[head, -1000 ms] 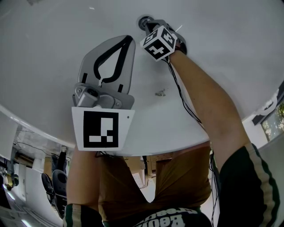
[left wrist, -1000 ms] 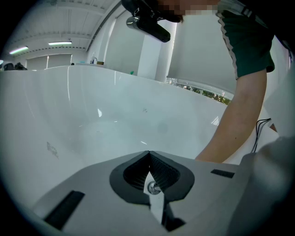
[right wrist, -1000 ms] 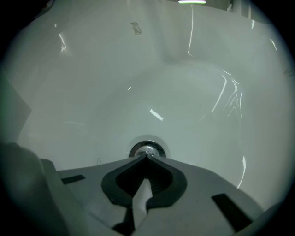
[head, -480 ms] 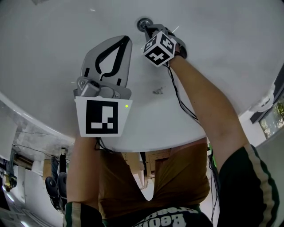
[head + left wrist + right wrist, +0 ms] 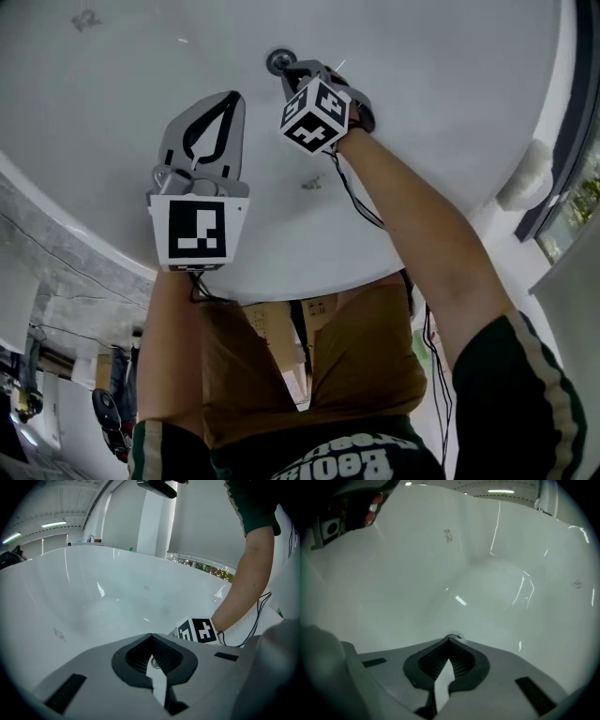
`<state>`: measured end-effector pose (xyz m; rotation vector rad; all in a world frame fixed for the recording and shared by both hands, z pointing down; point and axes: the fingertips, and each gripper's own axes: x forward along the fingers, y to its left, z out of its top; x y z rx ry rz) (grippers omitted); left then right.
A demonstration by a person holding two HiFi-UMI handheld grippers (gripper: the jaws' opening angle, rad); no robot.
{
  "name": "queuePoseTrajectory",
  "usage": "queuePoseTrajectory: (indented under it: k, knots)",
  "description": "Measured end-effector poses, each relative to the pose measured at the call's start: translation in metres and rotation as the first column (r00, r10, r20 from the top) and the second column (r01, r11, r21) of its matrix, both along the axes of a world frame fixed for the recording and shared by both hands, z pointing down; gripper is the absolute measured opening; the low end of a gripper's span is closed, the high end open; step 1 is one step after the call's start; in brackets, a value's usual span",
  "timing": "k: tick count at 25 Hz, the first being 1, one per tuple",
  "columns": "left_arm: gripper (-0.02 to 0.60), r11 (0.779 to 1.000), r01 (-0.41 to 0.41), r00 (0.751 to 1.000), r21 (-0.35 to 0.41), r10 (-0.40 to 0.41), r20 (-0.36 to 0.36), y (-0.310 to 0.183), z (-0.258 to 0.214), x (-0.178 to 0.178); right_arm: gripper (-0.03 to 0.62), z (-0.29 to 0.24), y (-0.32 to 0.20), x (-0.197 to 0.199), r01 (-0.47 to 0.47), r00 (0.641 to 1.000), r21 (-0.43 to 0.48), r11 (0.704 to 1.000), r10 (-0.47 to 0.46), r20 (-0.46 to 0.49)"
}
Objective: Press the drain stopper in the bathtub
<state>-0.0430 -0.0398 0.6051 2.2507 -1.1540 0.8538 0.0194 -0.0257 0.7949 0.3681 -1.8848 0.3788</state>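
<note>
One bathtub (image 5: 450, 84), one drain stopper (image 5: 277, 62), two grippers, left gripper (image 5: 231, 97), right gripper (image 5: 287, 69)

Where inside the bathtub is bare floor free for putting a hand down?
Widest free patch: bathtub floor to the right of the right gripper. Another lies left of the left gripper. Crowded: around the drain stopper, where the right gripper's shut jaws point, and the strip between the two grippers.
</note>
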Motion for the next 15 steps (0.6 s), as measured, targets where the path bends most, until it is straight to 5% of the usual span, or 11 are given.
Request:
queuePoseTrajectory:
  k: [15]
  knots:
    - [0.006,0.997,-0.071,0.997,0.040,0.069,0.038,0.003,-0.102,0.015,0.009,-0.139,-0.010,0.004,-0.171,0.981,0.028,0.985,0.167,0.103]
